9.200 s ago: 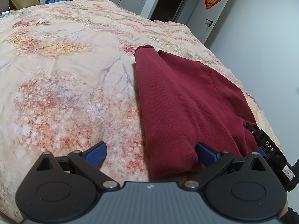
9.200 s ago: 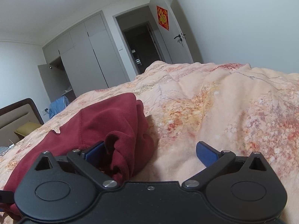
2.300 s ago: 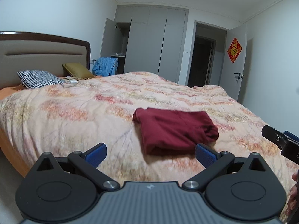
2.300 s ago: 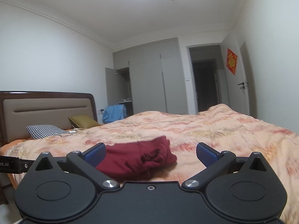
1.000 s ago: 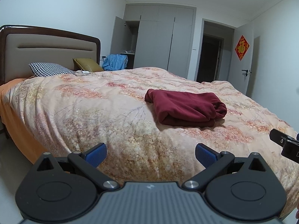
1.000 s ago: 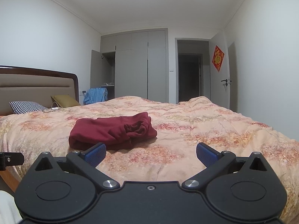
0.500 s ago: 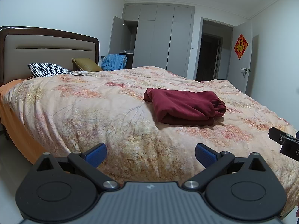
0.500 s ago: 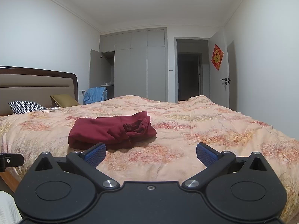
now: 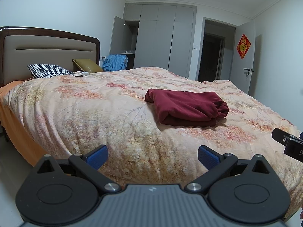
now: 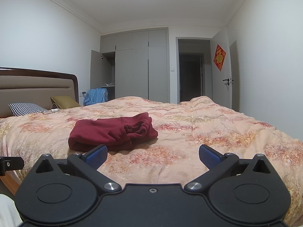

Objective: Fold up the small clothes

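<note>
Garment: the dark red garment [image 9: 186, 106] lies folded in a thick bundle on the bed [image 9: 94, 117], on top of the flowered quilt, at about 1 o'clock in the left wrist view and at about 11 o'clock in the right wrist view [image 10: 111, 132].

Left gripper: the left gripper [image 9: 153, 154] is in the air in front of the bed edge, well apart from the garment. The jaws stand wide apart and nothing is between them.

Right gripper: the right gripper [image 10: 153, 155] is also held before the bed. Its jaws are wide apart and empty.

Progress: the fold looks finished to me. One end is rumpled where the layers bunch together; the other long side is a clean fold.

Handling: it looks like a soft, rather thick knit, light, not slippery and not fragile. It will sag and can open when it is lifted by one layer only.

Where to hold: I would pinch through all layers at the clean folded edge, one gripper near each corner, not at the rumpled end.

Risk: a pinch of the upper layer alone may undo the fold.
</note>
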